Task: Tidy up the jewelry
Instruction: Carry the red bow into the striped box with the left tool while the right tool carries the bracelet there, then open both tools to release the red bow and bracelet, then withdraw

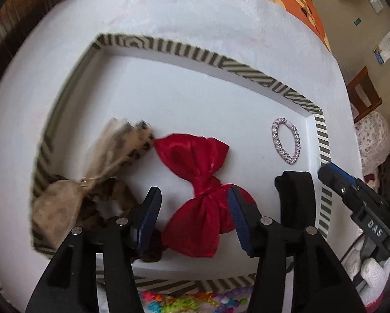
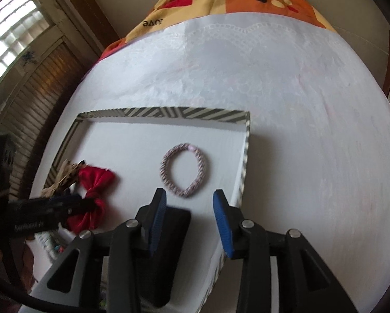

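Red bow (image 1: 200, 195): lies in the striped tray (image 1: 247, 70), touching the spotted bow (image 1: 103, 177).
Left gripper (image 1: 195, 216): wide open, one finger each side of the red bow's knot, holding nothing.
Right gripper (image 2: 189, 219): wide open, empty, near the braided ring (image 2: 182, 173).

The tray floor (image 1: 184, 86) lies bare toward twelve o'clock — but a red bow (image 1: 197, 182) sits between the left gripper's (image 1: 193, 221) spread fingers, a leopard bow (image 1: 96, 182) crowds ten o'clock, a bracelet (image 1: 285, 140) lies at two, and the striped rim (image 1: 322, 135) walls three.
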The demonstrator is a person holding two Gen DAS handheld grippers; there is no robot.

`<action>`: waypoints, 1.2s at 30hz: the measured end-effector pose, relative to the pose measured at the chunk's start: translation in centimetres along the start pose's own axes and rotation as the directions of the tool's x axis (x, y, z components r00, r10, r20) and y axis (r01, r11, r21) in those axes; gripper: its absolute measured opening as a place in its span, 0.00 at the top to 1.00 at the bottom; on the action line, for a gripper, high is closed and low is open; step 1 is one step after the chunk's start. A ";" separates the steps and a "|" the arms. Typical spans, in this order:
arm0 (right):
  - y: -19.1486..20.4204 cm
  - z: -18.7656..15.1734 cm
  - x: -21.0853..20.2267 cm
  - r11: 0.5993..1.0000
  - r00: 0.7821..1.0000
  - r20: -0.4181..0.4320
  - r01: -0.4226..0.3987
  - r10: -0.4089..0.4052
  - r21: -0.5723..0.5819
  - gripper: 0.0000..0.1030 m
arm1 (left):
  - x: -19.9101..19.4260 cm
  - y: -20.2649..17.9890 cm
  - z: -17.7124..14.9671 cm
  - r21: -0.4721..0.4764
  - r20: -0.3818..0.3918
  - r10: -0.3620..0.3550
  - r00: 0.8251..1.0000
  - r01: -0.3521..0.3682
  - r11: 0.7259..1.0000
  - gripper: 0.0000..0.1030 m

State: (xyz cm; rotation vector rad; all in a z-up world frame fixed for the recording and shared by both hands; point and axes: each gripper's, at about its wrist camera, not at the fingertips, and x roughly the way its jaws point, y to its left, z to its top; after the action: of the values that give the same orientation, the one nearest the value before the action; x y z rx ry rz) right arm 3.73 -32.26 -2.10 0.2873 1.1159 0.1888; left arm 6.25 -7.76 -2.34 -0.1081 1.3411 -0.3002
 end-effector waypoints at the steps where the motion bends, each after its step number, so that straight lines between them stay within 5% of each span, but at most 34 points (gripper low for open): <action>1: 0.2 -0.3 -0.3 1.000 1.000 -0.001 -0.001 0.001 -0.002 0.62 | -0.8 -0.2 -0.1 0.019 0.018 0.036 0.999 -0.036 0.999 0.56; 6: 1.5 -1.7 -1.6 1.000 1.000 0.007 -0.016 0.016 -0.017 0.62 | -4.3 -1.2 -1.4 0.099 0.150 0.186 0.971 -0.202 0.974 0.56; 10: 2.8 -2.6 -2.6 0.999 1.000 0.014 -0.024 0.024 -0.034 0.62 | -6.0 -1.4 -2.3 0.098 0.198 0.208 0.958 -0.231 0.968 0.56; 14: 4.3 -3.5 -3.6 0.998 0.999 0.028 -0.029 0.031 -0.047 0.62 | -6.6 -1.0 -4.5 0.121 0.167 0.200 0.965 -0.222 0.968 0.57; 17: 5.6 -4.4 -4.5 0.997 0.999 0.036 -0.030 0.033 -0.065 0.61 | -7.2 -0.5 -6.4 0.098 0.190 0.261 0.946 -0.283 0.954 0.57; 30: 10.4 -8.6 -7.6 0.993 0.996 0.068 -0.044 0.051 -0.111 0.60 | -9.3 2.8 -13.0 0.059 0.186 0.285 0.940 -0.300 0.952 0.65; 36: 11.9 -10.5 -8.5 0.990 0.995 0.074 -0.051 0.062 -0.134 0.56 | -10.4 4.1 -14.4 0.030 0.164 0.222 0.961 -0.230 0.973 0.65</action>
State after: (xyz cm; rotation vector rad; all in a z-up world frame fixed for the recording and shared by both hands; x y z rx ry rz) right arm -9.44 -22.05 4.72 0.2063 1.0135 0.2984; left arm -9.11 0.35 3.14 0.0616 1.1730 -0.1275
